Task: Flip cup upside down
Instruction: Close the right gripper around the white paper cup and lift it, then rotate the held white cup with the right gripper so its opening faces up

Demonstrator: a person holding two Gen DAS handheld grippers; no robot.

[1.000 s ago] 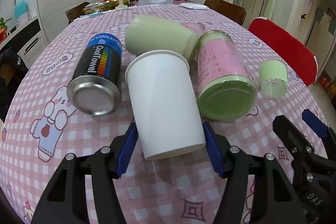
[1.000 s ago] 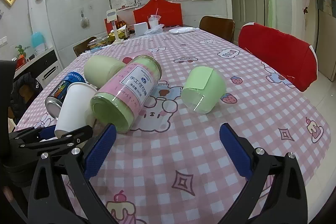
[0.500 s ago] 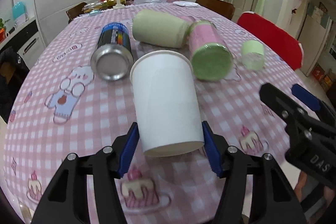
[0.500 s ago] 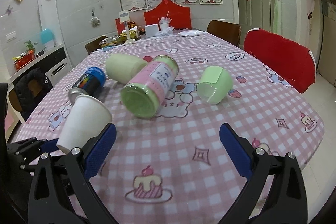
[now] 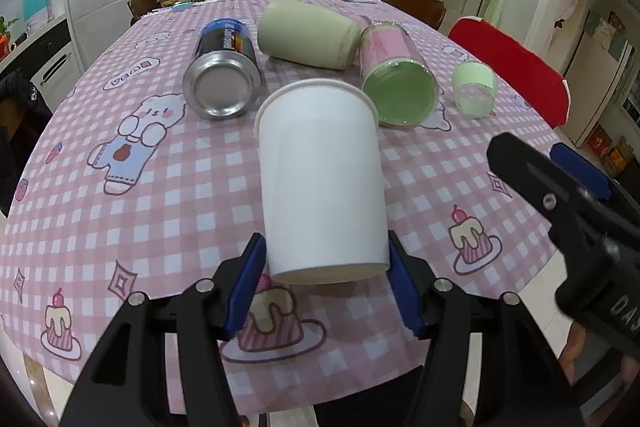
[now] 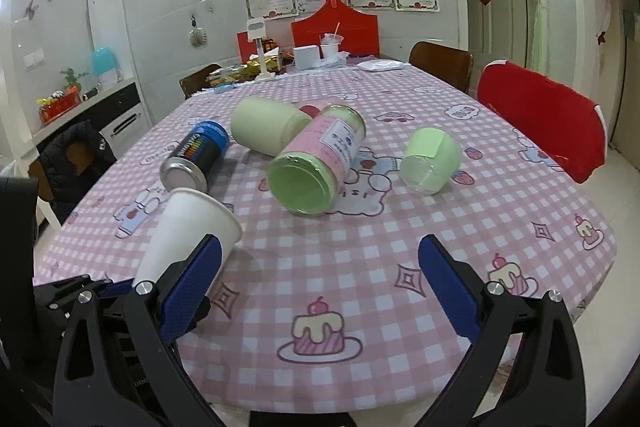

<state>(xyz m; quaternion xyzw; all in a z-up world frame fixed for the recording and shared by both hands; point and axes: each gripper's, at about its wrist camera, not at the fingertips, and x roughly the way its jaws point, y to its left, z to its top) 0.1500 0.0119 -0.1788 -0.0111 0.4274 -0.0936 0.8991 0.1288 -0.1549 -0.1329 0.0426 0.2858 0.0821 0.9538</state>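
Observation:
My left gripper (image 5: 326, 279) is shut on a white paper cup (image 5: 320, 179) near its base. The cup is tilted, its rim pointing away and down toward the pink checked tablecloth (image 5: 160, 211). In the right wrist view the cup (image 6: 188, 227) leans at the left, above the table's near edge, with the left gripper under it. My right gripper (image 6: 320, 287) is open and empty over the near part of the table. It also shows in the left wrist view (image 5: 560, 187) at the right.
Lying on the table behind the cup: a dark can (image 5: 224, 67), a pale green bottle (image 5: 308, 33), a pink-labelled jar with a green lid (image 5: 396, 75) and a small green cup (image 5: 474, 89). A red chair (image 6: 544, 131) stands at the right.
My left gripper has drawn the white cup back toward the table's near edge, away from the lying containers. The right gripper has stayed open and pulled back with it.

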